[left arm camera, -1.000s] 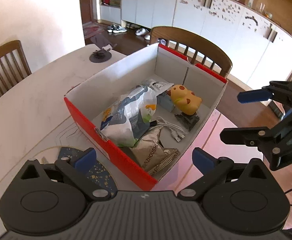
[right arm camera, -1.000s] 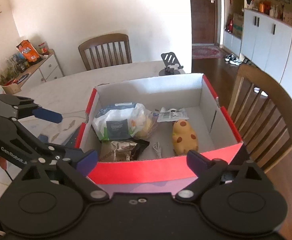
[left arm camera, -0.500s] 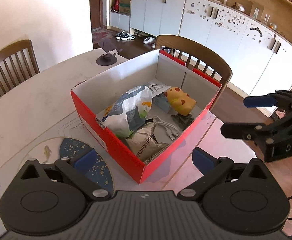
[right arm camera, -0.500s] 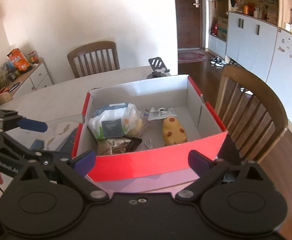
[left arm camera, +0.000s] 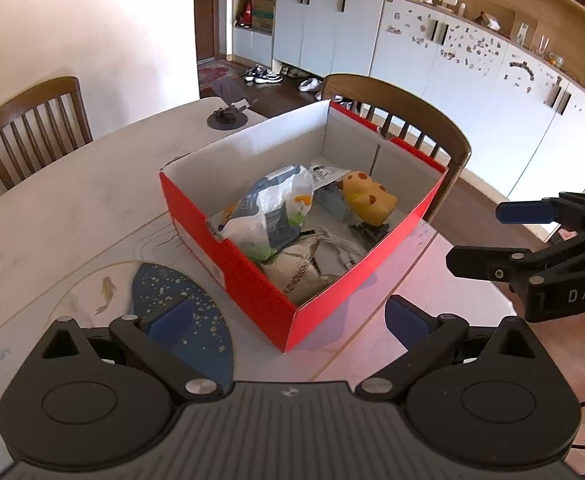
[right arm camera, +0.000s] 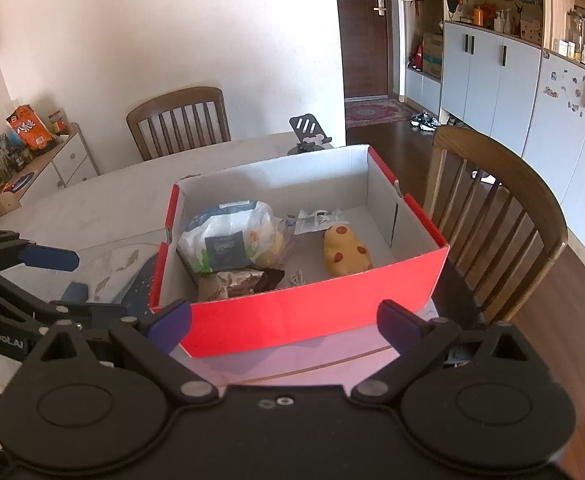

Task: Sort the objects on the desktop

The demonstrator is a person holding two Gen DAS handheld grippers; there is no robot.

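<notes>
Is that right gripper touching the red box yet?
Apart. In the left wrist view the right gripper hangs open beside the red box, with bare table plainly showing between them.

1. A pale, marble-patterned table [left arm camera: 72, 208] with a rounded edge carried everything.
2. A red cardboard box with a white inside [left arm camera: 228, 252] stood directly on it, near the front edge.
3. Just beside the box lay a dark blue oval mat speckled with gold [left arm camera: 196, 312], flat on a pale placemat with a fish drawing [left arm camera: 104, 292].
4. A black phone stand on a round base [left arm camera: 228, 114] stood at the far edge, well apart from the box.
</notes>
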